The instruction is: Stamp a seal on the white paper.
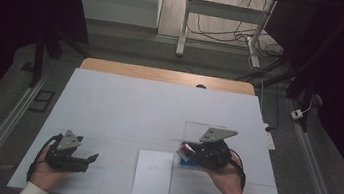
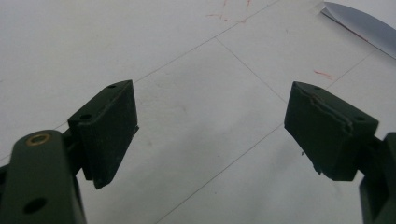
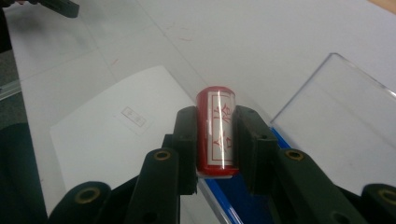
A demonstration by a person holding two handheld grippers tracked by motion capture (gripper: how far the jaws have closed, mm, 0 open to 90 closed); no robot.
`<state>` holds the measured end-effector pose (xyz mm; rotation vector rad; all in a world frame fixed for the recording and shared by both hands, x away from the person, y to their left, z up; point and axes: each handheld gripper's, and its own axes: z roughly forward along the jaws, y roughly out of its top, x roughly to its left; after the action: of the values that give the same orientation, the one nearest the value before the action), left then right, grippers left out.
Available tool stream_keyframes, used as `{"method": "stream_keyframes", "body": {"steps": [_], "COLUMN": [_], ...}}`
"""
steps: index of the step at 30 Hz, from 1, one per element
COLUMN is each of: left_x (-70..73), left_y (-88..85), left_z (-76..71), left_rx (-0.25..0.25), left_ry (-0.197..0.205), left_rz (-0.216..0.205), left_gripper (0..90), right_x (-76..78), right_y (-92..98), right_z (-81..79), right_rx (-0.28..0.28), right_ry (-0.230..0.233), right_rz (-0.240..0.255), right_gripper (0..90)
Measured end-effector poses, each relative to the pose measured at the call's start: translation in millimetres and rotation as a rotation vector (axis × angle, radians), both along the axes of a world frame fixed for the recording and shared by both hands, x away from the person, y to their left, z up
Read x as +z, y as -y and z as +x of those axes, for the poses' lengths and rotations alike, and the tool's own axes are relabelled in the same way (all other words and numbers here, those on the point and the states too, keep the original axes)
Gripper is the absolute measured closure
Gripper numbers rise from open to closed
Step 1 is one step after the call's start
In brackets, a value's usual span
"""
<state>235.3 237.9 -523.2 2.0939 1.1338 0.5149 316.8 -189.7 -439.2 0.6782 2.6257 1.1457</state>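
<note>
Clamping the red stamp [image 3: 215, 132] between my right gripper [image 3: 215, 140]'s jaws at lower centre, I hold it over the blue case [image 3: 236, 198], seemingly aimed at the paper sheet [image 3: 105, 135] to its left. My left gripper [image 2: 211, 133] idles at lower left, jaws wide apart, empty, keeping clear.

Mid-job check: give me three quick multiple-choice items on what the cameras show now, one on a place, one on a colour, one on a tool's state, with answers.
1. Where does the white paper sheet lie?
A. between the two tools
B. at the table's far edge
C. under the left tool

2. What colour is the small cylindrical stamp?
A. green
B. red
C. yellow

3. How is the left tool?
A. shut on paper
B. shut, holding nothing
C. open, holding nothing

Answers: 1 A, the high view shows the sheet at the near edge between both hands. 2 B, its red body sits gripped in the right tool. 3 C, its jaws stand wide over the bare table.
</note>
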Motion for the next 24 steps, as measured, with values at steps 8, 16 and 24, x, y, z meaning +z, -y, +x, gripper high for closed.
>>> {"method": "stream_keyframes", "body": {"steps": [8, 16, 24], "left_x": [-0.1, -0.1, -0.1], "left_y": [-0.1, -0.2, 0.0], "left_z": [0.1, 0.1, 0.2], "left_rx": [-0.002, -0.001, -0.002], "left_ry": [-0.001, -0.002, -0.002], "left_rz": [-0.001, -0.002, -0.002], "left_gripper": [17.8, 17.9, 17.9], "right_x": [-1.0, -2.9, -5.2], "right_y": [-12.8, -23.7, -32.5], "right_z": [-5.6, -10.4, -13.0], "right_rx": [0.042, 0.071, 0.092], "right_ry": [-0.012, -0.015, -0.022], "right_rz": [0.012, 0.001, 0.001], "right_gripper": [70.2, 70.3, 70.2]}}
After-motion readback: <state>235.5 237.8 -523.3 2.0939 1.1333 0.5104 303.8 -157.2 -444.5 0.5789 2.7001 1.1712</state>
